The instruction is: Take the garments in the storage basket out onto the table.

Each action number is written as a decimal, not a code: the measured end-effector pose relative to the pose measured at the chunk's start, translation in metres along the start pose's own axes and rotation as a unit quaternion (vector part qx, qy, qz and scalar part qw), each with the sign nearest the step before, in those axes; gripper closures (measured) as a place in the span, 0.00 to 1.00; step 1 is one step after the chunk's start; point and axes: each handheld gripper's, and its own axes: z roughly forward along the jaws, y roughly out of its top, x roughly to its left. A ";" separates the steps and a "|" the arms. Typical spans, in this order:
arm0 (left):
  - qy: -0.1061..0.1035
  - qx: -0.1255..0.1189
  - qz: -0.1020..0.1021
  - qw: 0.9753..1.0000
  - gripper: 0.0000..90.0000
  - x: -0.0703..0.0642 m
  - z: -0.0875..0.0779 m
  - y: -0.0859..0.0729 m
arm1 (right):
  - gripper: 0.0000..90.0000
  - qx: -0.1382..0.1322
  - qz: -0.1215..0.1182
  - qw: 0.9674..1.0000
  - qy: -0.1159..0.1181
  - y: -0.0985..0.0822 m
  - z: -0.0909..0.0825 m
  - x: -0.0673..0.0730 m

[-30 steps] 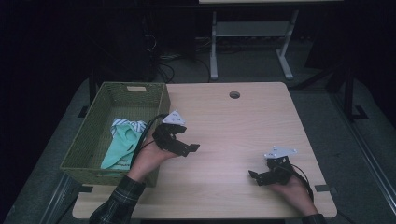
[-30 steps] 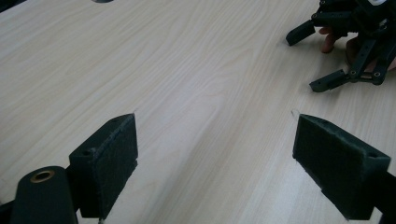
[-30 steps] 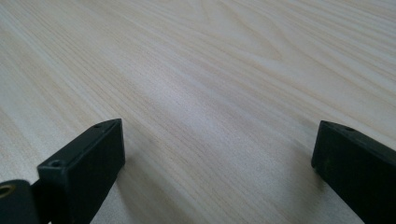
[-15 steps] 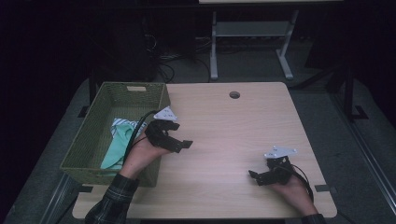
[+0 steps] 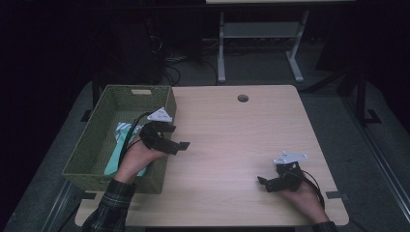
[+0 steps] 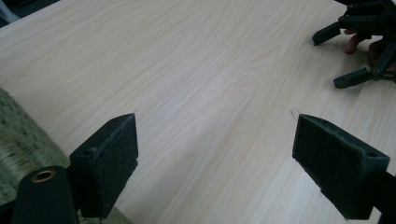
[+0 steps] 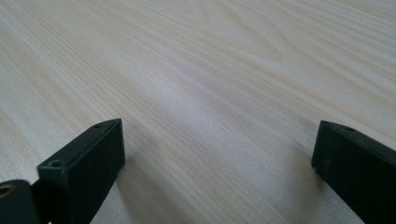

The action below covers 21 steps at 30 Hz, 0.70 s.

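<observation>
High view: the pale wooden bench (image 5: 232, 145) carries a green woven rectangular basket (image 5: 92, 145) at its left edge, with a teal-and-white folded cloth (image 5: 121, 140) lying inside. Left tongs (image 5: 178, 141) hang released over the basket's right rim. Right tongs (image 5: 265, 182) rest released near the bench's front right.

A green woven basket (image 5: 96, 145) holds mint-and-white striped cloth (image 5: 122, 140) beside a pale wood-grain table (image 5: 232, 140), black grippers, and a plaid sleeve (image 5: 109, 210).

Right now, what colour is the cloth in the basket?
Mint green with some white, the cloth shows best in the high view, inside the basket.
</observation>
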 end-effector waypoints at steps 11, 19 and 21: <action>0.011 0.000 -0.013 1.000 0.15 0.012 -0.011 -0.006 | 0.02 0.000 0.000 1.000 0.000 0.000 0.000 0.000; 0.022 -0.001 -0.022 1.000 0.15 0.021 -0.018 -0.011 | 0.02 0.000 0.000 1.000 0.000 0.000 0.000 0.000; 0.026 0.003 -0.022 0.999 0.15 0.023 -0.020 -0.012 | 0.02 0.001 -0.001 1.000 0.000 0.000 0.000 0.000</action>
